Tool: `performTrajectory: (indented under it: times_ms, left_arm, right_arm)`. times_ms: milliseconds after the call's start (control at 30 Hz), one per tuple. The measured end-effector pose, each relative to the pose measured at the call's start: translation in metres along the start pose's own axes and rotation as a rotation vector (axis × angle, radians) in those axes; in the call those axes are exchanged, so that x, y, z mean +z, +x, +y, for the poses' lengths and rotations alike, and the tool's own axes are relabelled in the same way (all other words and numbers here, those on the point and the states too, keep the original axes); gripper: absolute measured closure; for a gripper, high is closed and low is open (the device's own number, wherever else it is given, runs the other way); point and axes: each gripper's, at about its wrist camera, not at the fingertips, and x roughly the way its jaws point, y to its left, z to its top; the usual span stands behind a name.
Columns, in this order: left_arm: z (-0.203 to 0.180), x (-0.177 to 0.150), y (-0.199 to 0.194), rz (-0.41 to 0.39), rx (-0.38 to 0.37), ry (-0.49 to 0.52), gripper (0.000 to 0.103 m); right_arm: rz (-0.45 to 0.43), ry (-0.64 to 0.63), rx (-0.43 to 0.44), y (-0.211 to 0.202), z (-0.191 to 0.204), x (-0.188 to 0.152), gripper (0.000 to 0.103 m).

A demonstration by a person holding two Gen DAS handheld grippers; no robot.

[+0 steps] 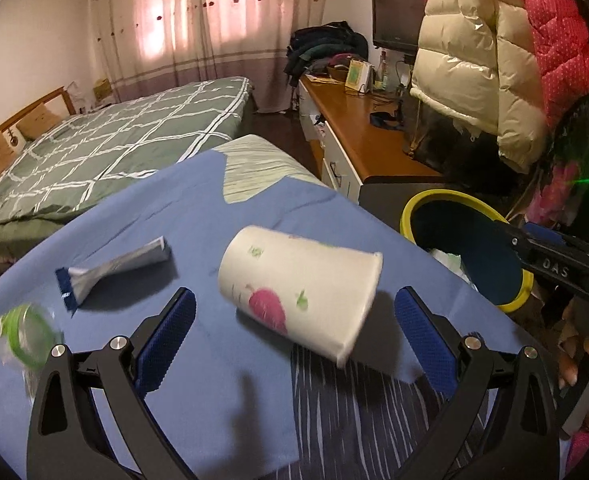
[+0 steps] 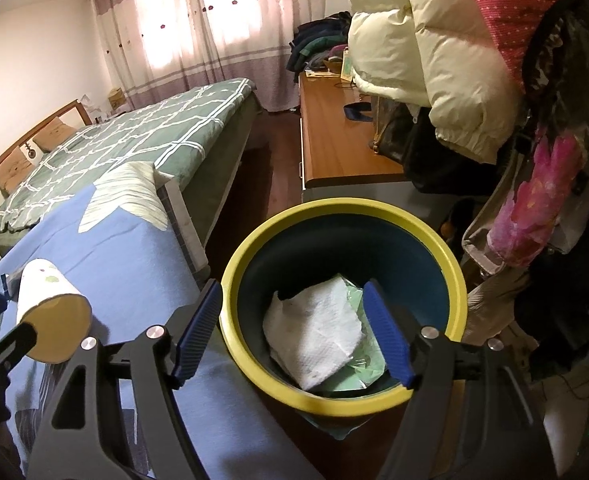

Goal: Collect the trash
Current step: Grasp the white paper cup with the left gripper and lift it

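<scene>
The paper cup [image 1: 300,294] is lying on its side on the blue cloth [image 1: 198,216] that covers the surface, its open mouth turned to the near right and its base to the far left, and it is framed squarely between the blue pads of the left gripper [image 1: 294,340], whose jaws are spread wide and are not touching it. So the step in hand is judged to be the pickup of the cup: the approach is lined up, but no grasp is made yet. Further left on the cloth a flattened tube [image 1: 112,270] is seen, and at the near left edge a blurred clear container with a green rim [image 1: 24,334], both apparently left to be collected. Off the right edge of the surface, lower down, the yellow-rimmed bin [image 2: 342,304] is waiting, with crumpled white tissue [image 2: 314,334] and something pale green already inside. The right gripper [image 2: 294,332] is held over the bin's mouth, its jaws wide open too and nothing between them, which suggests a drop done there. What the next move calls for: the left jaws are to be lowered around the cup's body and closed gently, since thin paper is likely to crush or roll away, then the cup is to be carried right and released over the bin.
</scene>
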Motion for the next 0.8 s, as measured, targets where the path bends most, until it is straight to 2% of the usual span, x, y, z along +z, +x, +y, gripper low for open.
performTrajectory:
  times_ms: [200, 567, 667, 733, 767, 800]
  left_arm:
    - [0.007, 0.007, 0.012, 0.011, -0.004, -0.002, 0.005]
    - [0.006, 0.017, 0.036, 0.066, -0.095, 0.032, 0.005]
    - [0.003, 0.016, 0.038, 0.067, -0.096, 0.056, 0.005]
    - [0.001, 0.015, 0.038, 0.069, -0.097, 0.068, 0.013]
    - [0.000, 0.013, 0.037, 0.075, -0.097, 0.074, 0.022]
    - [-0.001, 0.012, 0.037, 0.085, -0.095, 0.079, 0.024]
  right_arm:
    - [0.004, 0.000, 0.008, 0.000, 0.001, 0.000, 0.032]
    - [0.007, 0.000, 0.016, 0.000, 0.002, -0.001, 0.030]
    - [0.007, 0.000, 0.019, 0.000, 0.003, -0.001, 0.030]
    - [0.009, 0.001, 0.024, 0.001, 0.003, -0.001, 0.030]
    - [0.011, 0.002, 0.027, 0.001, 0.003, -0.001, 0.030]
    - [0.013, 0.003, 0.030, 0.001, 0.003, -0.001, 0.030]
